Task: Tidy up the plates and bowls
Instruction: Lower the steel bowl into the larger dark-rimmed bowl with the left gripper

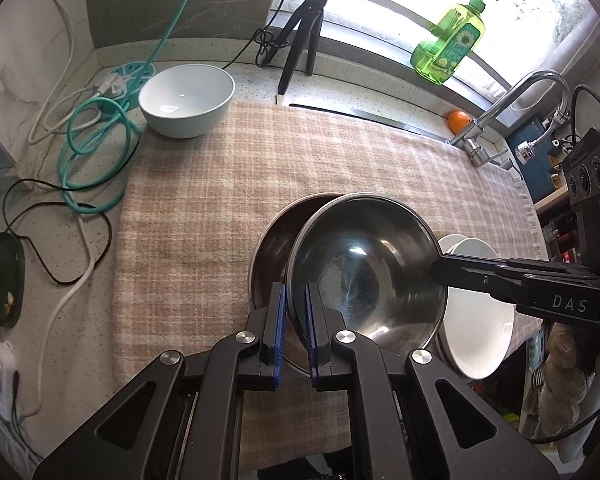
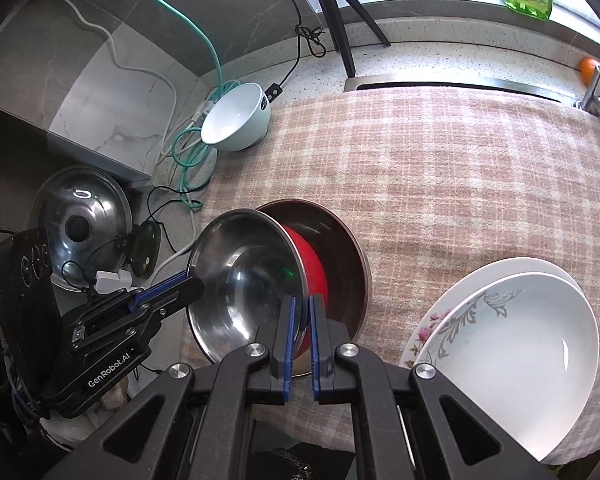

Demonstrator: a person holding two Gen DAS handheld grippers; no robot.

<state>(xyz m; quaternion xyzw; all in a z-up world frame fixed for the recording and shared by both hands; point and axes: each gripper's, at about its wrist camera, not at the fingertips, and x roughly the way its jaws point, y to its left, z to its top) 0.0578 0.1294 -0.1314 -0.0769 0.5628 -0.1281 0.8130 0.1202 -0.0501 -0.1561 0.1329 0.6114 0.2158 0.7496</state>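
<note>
**Both claws clamped on one steel bowl**

While I look down along my left claw, its blue pads are pinched narrow on the near rim of a shiny round steel bowl with a red outer wall, one pad inside the bowl and one outside. My right claw grips the same bowl's opposite rim in the same way, nearly closed on the thin metal edge. From the left view the right claw reaches in from the right side; from the right view the left claw comes in from the lower left.

Tilted between my two claws, the bowl hangs partly over a second, darker round metal bowl that sits on the pink checked cloth just beyond my fingertips. I cannot tell whether the two bowls touch.

Right of my right claw, close by, two white plates are stacked, the upper a deep white plate with a grey leaf pattern, the lower a white plate with pink flowers on its rim. Far ahead and to the left of both claws, a pale blue-white ceramic bowl stands upright at the cloth's far corner, beside a coiled teal cable.
</note>
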